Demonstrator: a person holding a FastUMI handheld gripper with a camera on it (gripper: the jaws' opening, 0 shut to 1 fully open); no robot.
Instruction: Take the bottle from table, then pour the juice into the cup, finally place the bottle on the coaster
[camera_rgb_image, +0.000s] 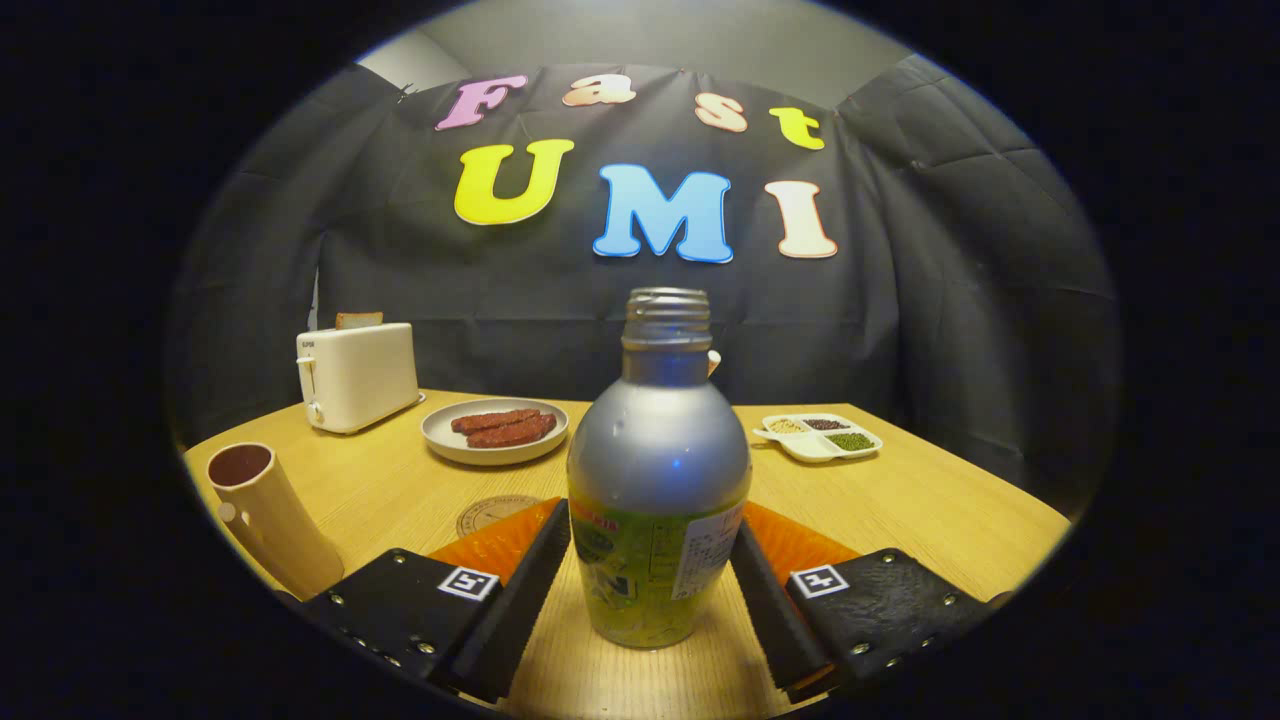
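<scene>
While the silver metal bottle with a green label and an uncapped threaded neck (657, 480) stands upright on the pale wooden counter (930, 500), the tongs (650, 570) sit spread to either side of its lower body, one finger flanking each side at label height. Whether the fingers already touch the label I cannot tell; they look close against it but not clearly pressing, so I judge the tongs released and lined up for the grasp. Holding low on the wider body would likely give a steadier hold for tipping later. Off to the left of the fingers stands the tall cream cup with a dark inside (265, 515), leaning in the fisheye, near enough for the pour. Just beyond the left finger lies the round brown coaster (492, 513), partly hidden, where the bottle should end. Farther back sit a cream toaster (356, 375), a grey plate of reddish sausages (495, 431) and a white divided dish of grains (818, 436), well apart from the work.
</scene>
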